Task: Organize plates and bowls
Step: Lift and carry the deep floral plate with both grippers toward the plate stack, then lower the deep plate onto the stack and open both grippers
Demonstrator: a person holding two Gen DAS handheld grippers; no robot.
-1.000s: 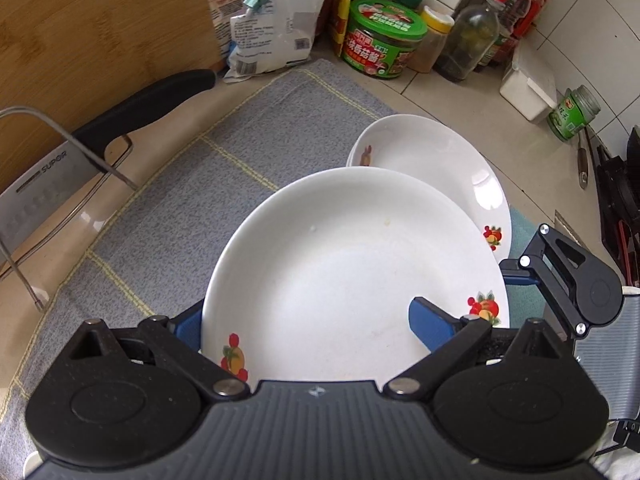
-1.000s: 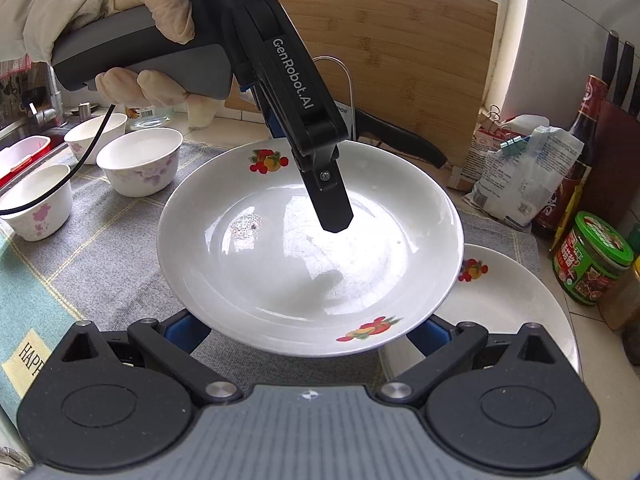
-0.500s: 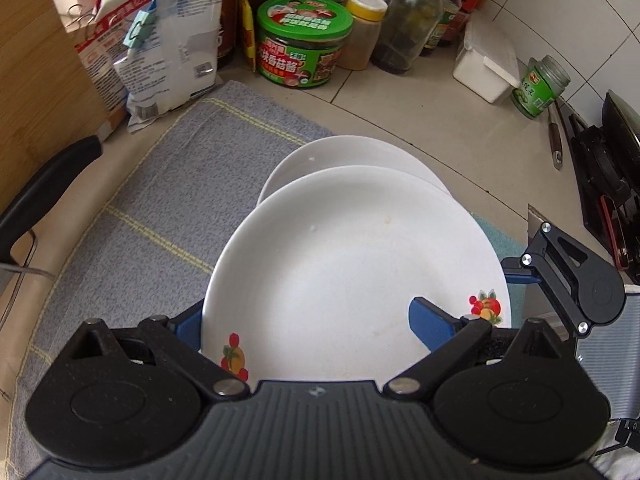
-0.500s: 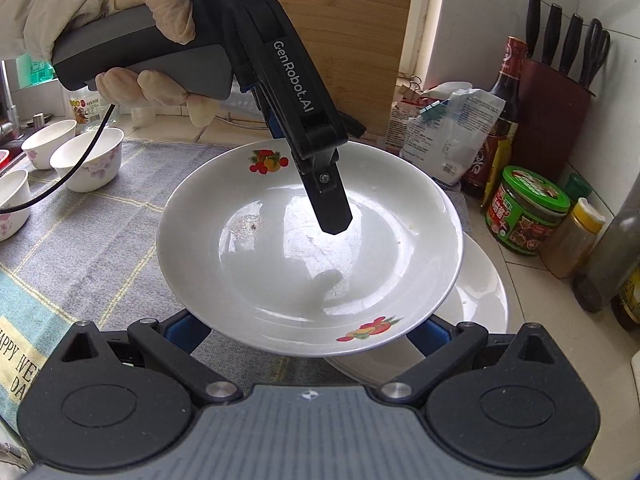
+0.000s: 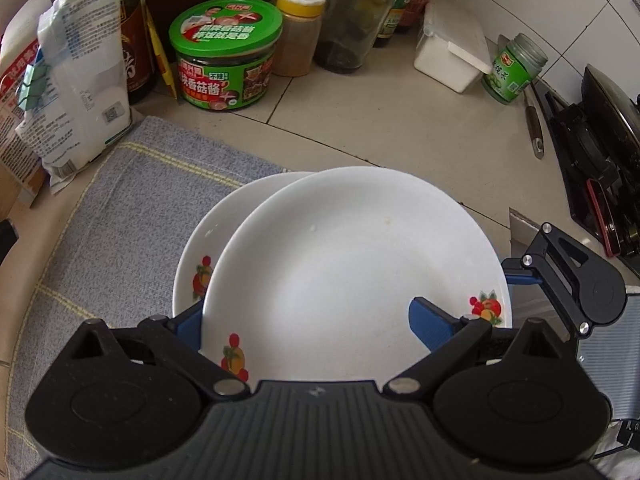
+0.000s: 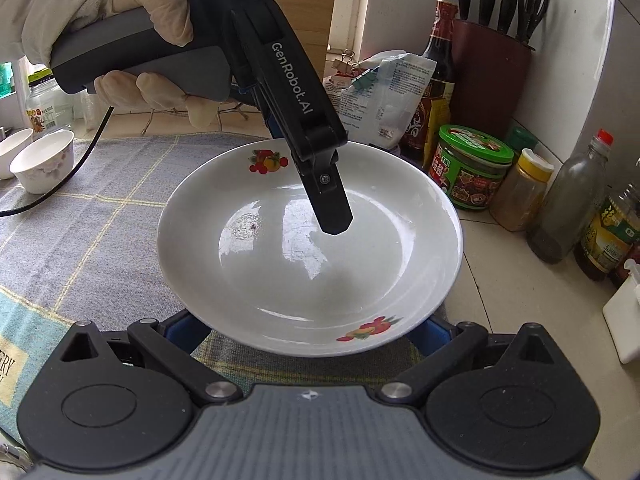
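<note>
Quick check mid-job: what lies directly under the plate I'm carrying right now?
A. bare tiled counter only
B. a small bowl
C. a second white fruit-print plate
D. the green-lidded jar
C: in the left wrist view a second plate shows beneath the carried plate.

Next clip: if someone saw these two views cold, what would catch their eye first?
The white fruit-print plate fills both views, carried over the grey cloth with one gripper's jaws on each side of its rim. A second matching plate peeks out just beneath it in the left wrist view. In the right wrist view, a gloved hand steers the left gripper, whose upper finger lies over the plate's middle.
</note>
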